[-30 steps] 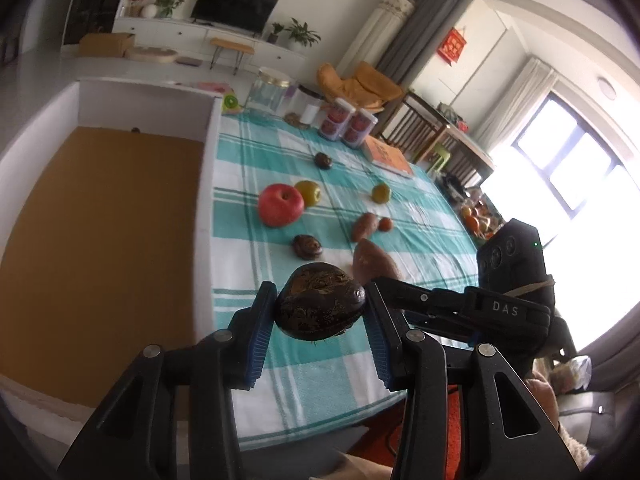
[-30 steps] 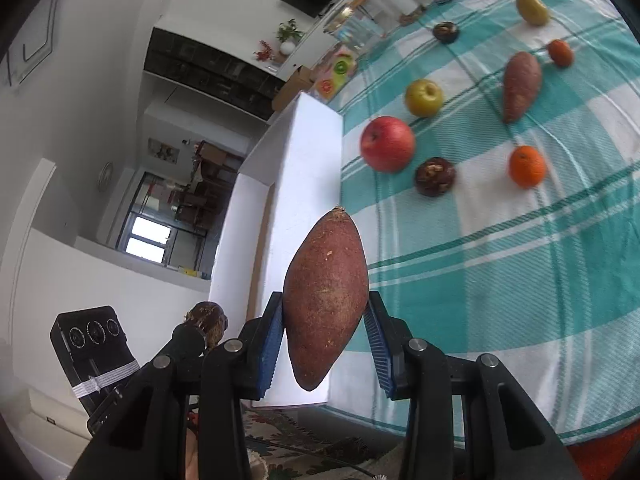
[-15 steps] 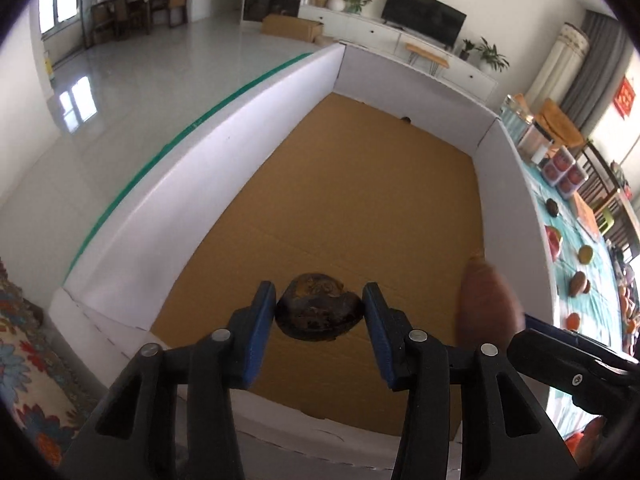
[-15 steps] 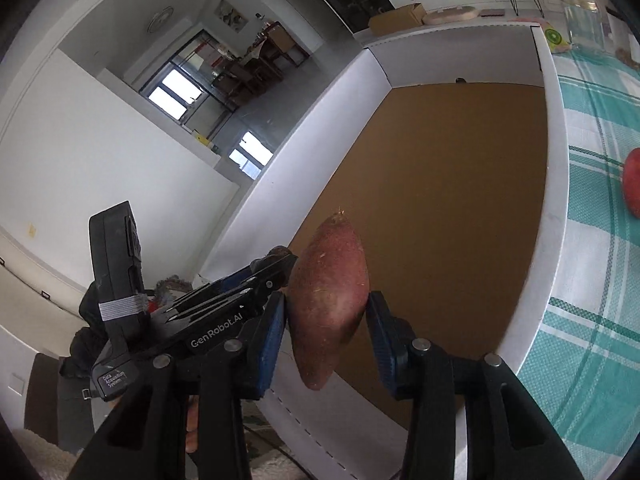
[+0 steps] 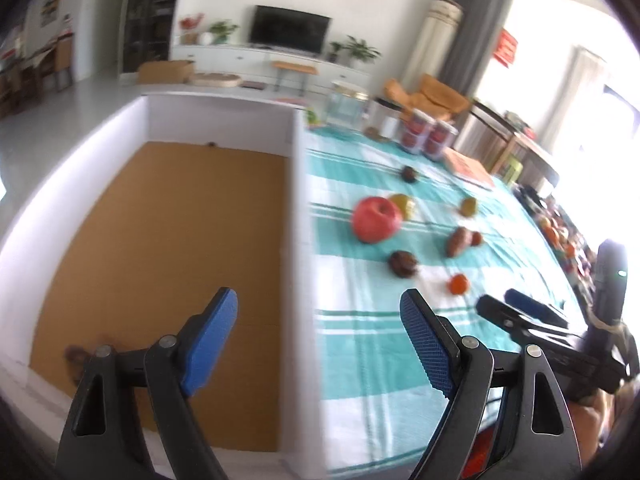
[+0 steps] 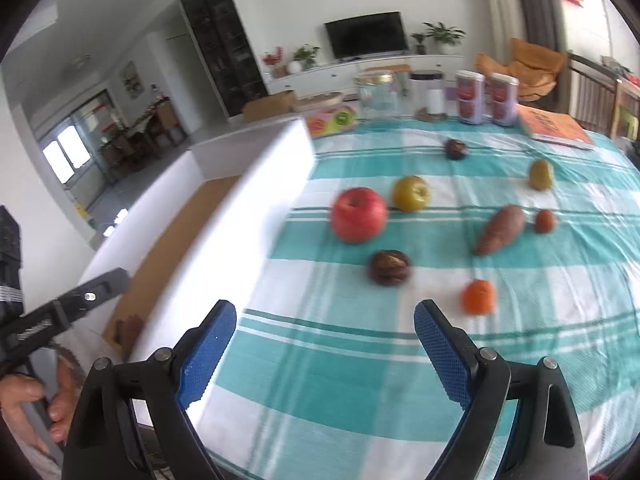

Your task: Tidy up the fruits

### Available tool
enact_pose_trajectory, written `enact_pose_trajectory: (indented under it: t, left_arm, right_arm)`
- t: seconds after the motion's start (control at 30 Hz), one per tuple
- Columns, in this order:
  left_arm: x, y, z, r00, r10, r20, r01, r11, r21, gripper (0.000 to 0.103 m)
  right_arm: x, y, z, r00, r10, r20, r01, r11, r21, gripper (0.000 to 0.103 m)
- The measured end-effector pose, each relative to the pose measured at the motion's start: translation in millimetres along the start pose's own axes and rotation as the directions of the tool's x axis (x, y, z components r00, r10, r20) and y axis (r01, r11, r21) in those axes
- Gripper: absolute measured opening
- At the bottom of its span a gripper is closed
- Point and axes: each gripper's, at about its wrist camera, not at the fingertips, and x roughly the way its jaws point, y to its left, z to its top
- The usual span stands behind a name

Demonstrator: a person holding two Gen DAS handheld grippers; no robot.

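Left wrist view: the left hand-held gripper is recorded with jaws wide apart and nothing between them, poised over the near right wall of the box, which stands against the surface with its cardboard floor exposed. A blurred dark item is noted in the near left corner of the box; its identity cannot be told. The right hand-held gripper is likewise listed as spread and empty, held above the checked cloth just beside the box wall. Fruits remaining on the cloth are catalogued as follows: a red apple, a yellow apple just behind it, a dark round fruit in front of it, an orange nearest the right hand-held gripper, a sweet potato, a small reddish fruit just beside it, a pear-like yellow fruit, and a second dark fruit farthest back. Jars and a book at the far edge are not judged part of the task. The step in hand is judged to be the reach for a fresh pair of fruits, neither device being loaded. The next move is judged to call for each open pair of pads to be brought forward and lowered around a near item, the orange and the dark round fruit being best placed, then closed gently before transfer over the wall into the box.
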Motion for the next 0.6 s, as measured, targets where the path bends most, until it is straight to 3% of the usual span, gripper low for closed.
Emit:
enact_pose_trajectory:
  t: [0.07, 0.17, 0.3, 0.4, 0.5, 0.6]
  left_arm:
    - [14, -38, -7, 0.994, -0.086, -0.061, 0.090, 0.994, 0.069, 0.086]
    - [47, -82, -20, 0.971, -0.188, -0.148, 0.206, 0.971, 0.122, 0.086]
    - [106, -109, -32, 0.980, -0.080, -0.185, 0.117, 0.973, 0.200, 0.086]
    - [137, -105, -39, 0.982, 0.000, -0.188, 0.042, 0.974, 0.223, 0.086]
    - [154, -94, -43, 0.980, 0.082, -0.179, -0.038, 0.970, 0.241, 0.085]
    - [154, -89, -44, 0.984, 0.109, -0.138, -0.069, 0.961, 0.268, 0.086]
  right_arm:
    - [3, -47, -9, 0.993, -0.115, 0.005, 0.114, 0.990, 0.085, 0.090]
    - [8, -104, -20, 0.969, -0.246, -0.009, 0.243, 0.949, 0.200, 0.090]
    - [-2, -141, -26, 0.956, -0.293, -0.019, 0.282, 0.901, 0.328, 0.090]
    - [9, -140, -15, 0.905, -0.425, -0.029, 0.418, 0.873, 0.250, 0.090]
    - [22, -144, -16, 0.866, -0.498, -0.050, 0.495, 0.836, 0.237, 0.090]
    - [35, -159, -21, 0.864, -0.490, -0.118, 0.502, 0.821, 0.270, 0.090]
